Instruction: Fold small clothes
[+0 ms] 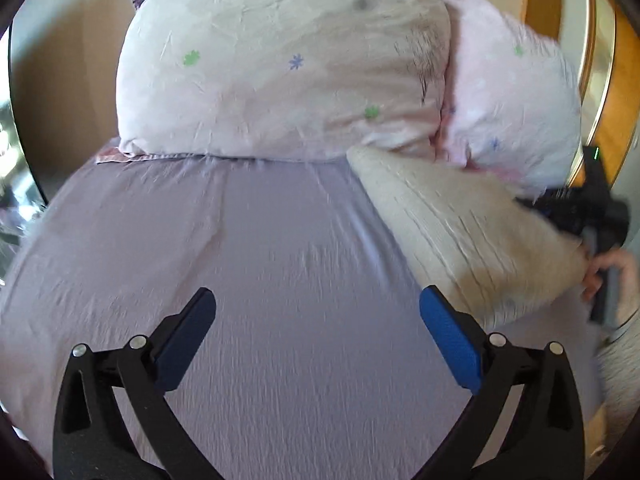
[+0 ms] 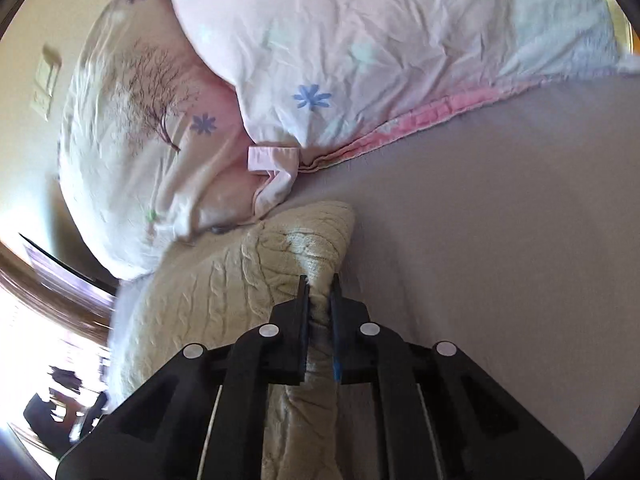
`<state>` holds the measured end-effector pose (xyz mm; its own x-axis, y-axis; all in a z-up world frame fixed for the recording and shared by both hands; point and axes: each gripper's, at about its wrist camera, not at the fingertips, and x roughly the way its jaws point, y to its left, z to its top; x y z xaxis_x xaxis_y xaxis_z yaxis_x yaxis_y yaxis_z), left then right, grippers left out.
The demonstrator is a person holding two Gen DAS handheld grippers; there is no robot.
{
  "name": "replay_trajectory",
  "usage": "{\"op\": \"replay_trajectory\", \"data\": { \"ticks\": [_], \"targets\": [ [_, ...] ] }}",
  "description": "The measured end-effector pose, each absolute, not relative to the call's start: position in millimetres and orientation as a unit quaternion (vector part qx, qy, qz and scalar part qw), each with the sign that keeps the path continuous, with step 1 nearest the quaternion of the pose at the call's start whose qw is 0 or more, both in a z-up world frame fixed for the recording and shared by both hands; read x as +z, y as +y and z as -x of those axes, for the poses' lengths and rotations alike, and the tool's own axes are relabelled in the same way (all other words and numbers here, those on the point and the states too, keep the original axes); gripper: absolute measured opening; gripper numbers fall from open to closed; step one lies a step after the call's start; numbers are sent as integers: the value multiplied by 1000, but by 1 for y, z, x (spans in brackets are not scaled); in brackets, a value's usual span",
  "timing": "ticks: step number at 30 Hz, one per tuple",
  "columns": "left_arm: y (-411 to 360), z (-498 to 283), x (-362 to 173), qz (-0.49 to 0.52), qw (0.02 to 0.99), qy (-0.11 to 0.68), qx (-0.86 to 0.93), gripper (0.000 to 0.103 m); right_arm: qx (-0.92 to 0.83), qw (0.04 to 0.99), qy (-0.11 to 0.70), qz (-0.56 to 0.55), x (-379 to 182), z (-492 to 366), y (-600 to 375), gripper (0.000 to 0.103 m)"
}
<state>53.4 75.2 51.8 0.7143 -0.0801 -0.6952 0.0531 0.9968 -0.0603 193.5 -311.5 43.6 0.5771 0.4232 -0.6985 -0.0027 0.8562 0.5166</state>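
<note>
Cream cable-knit sweater (image 2: 208, 300) runs lengthwise toward the pillows (image 1: 280, 64), pinched by the right hand-held gripper (image 2: 319, 292); left hand-held gripper (image 1: 316, 312) gapes wide over bare lilac bedsheet (image 1: 248, 240).

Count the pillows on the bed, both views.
2. A large pale-pink floral pillow sits at the head of the lilac bedsheet; a second pink floral pillow leans beside it on the right. Others may be hidden out of frame.

Two floral pillows (image 1: 280, 68) lie at the head of the lilac bedsheet (image 1: 240, 240).
</note>
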Motion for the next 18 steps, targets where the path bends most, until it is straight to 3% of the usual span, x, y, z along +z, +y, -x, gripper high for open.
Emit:
{"op": "replay_trajectory", "data": {
  "ticks": [2, 3, 4, 5, 10, 18],
  "targets": [
    [72, -44, 46, 22, 921, 384, -53, 101, 121, 879, 411, -211, 67, -164, -310, 22],
    [70, -40, 44, 26, 919, 388, -59, 101, 135, 890, 386, -203, 81, -140, -311, 48],
    [67, -36, 42, 28, 917, 394, -61, 101, 151, 895, 369, -200, 90, -125, -308, 87],
    [62, -34, 38, 27, 912, 405, -59, 101, 166, 899, 354, -197, 95, -107, -309, 98],
    [41, -28, 24, 24, 898, 432, -78, 101, 153, 912, 362, -116, 90, -33, -281, 102],
    [19, -38, -2, -16, 882, 470, -42, 101, 115, 892, 436, -40, 37, -35, -224, 102]
  ]
}}
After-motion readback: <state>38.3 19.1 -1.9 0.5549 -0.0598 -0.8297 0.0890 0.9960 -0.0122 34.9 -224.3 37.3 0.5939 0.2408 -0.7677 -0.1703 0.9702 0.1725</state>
